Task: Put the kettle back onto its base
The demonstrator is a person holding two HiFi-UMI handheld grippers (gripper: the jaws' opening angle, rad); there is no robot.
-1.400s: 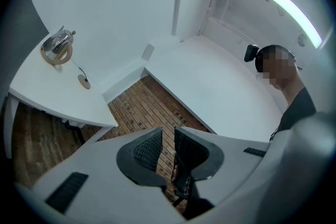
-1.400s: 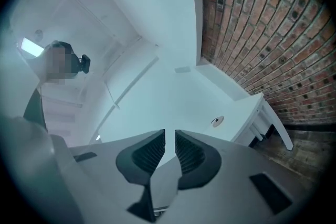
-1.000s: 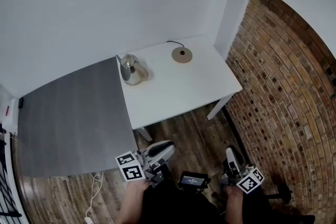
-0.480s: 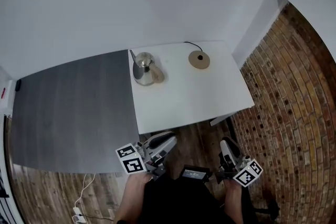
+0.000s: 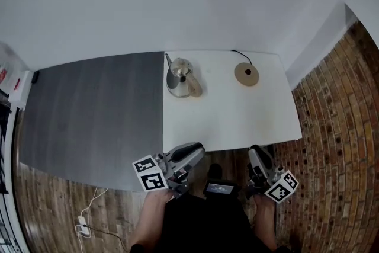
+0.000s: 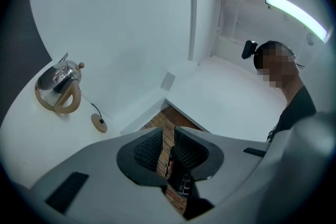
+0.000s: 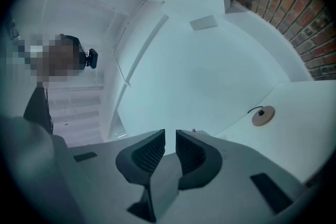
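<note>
The left gripper (image 6: pixel 167 132) has its fingers (image 6: pixel 148 150) drawn together to a narrow slit with nothing between them. The right gripper (image 7: pixel 170 135) is the same, closed and empty. Both are held low by the person's body, short of the near edge of the counter (image 5: pixel 237 124) and well apart from anything on it.

The kettle (image 5: pixel 179 77) stands upright on the counter's far left part, just beside the seam with the grey surface (image 5: pixel 89 109). Its tan handle faces the near right and its spout the far left. The base (image 5: pixel 246 74) lies bare, well apart to the kettle's right, near the far edge, with its cord (image 5: pixel 240 55) running to the wall.

The step in hand looks like the reach for the kettle, so almost all of the task remains. To do it well, the chosen gripper should open its fingers before arriving. It should then come in from the handle side and close squarely round the handle, not the smooth body. A straight lift would likely keep the kettle level. Carried right, it should go down centred over the dark spot in the middle of the base, without snagging the cord.
</note>
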